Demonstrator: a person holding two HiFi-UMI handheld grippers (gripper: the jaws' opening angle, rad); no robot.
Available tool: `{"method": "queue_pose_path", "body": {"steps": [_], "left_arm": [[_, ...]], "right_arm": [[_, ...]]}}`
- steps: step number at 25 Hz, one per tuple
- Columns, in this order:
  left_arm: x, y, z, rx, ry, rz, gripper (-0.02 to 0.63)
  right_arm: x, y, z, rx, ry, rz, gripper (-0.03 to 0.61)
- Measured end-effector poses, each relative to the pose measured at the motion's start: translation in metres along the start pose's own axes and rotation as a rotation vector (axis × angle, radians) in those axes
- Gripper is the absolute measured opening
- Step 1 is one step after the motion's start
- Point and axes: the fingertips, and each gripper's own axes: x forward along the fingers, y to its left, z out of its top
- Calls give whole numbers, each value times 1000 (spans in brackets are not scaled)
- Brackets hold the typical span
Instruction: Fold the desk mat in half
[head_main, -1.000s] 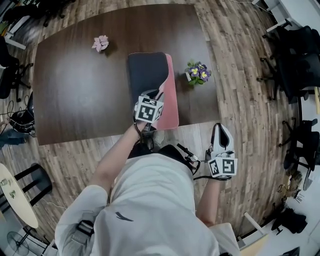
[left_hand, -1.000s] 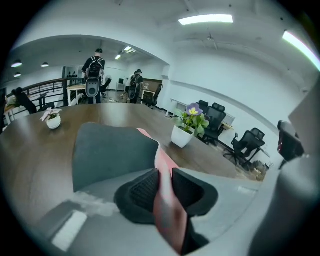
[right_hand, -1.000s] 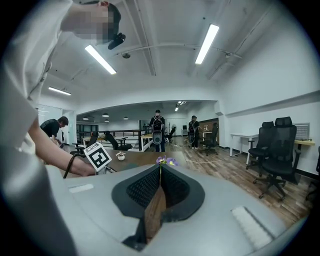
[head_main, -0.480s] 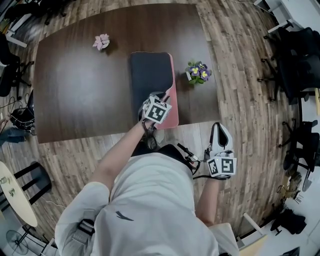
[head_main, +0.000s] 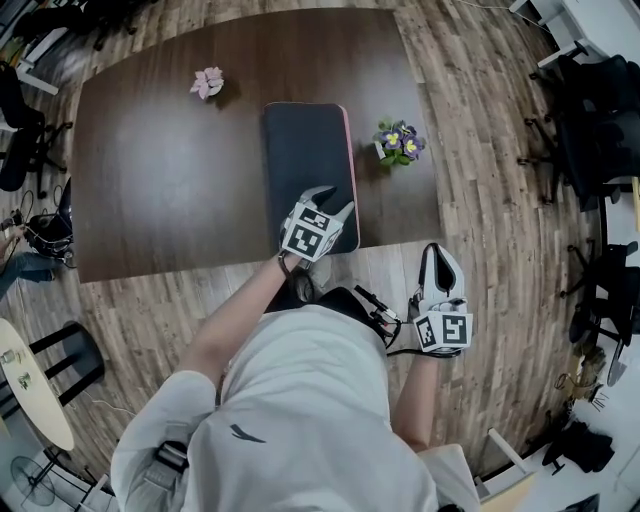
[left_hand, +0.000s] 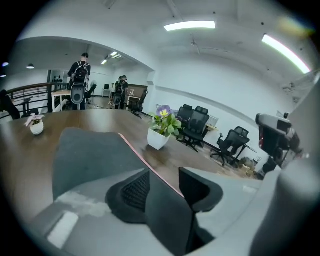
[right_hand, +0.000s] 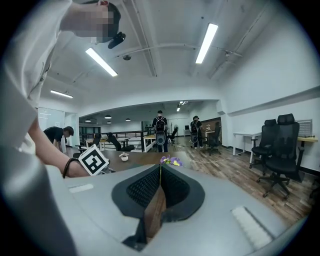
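Note:
The desk mat lies doubled over on the dark wooden table, black face up, with a thin pink edge along its right side. My left gripper hovers over the mat's near right corner. Its jaws are opening, and in the left gripper view the mat runs between the spread jaws of the left gripper with no pad pressing on it. My right gripper hangs off the table by the person's right side. In its own view the right gripper is shut on nothing.
A white pot of purple flowers stands just right of the mat; it also appears past the mat's edge as the flower pot. A small pink flower sits at the far left. Office chairs stand on the floor to the right. People stand far off.
The raised half of the mat has come down flat, covering nearly all the pink side. My left gripper has moved right and toward the near edge, and its jaws have spread. The right gripper has stayed put.

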Motion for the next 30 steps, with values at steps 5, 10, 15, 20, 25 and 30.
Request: {"method": "queue_pose_path", "body": {"steps": [5,10,15,20,25,30], "left_arm": [[-33,5,2,15,-66,50,196],[-92,39,18,5,-203,179,186],[-173,75,18,-4,-318,326,185],[-266,82,-2,76,-365,502,172],[-345,86,-29,71,-421,722,149],[-384,86,-44,33,-496,775,126]], "right_arm": [[7,8,-2,4,-10,50,9],[22,20,2,-8,-23,117,9],[42,34,9,-33,-35,195,5],[54,56,18,-108,-36,267,3],[57,87,25,-135,-71,301,3],[51,119,24,-147,-90,306,3]]}}
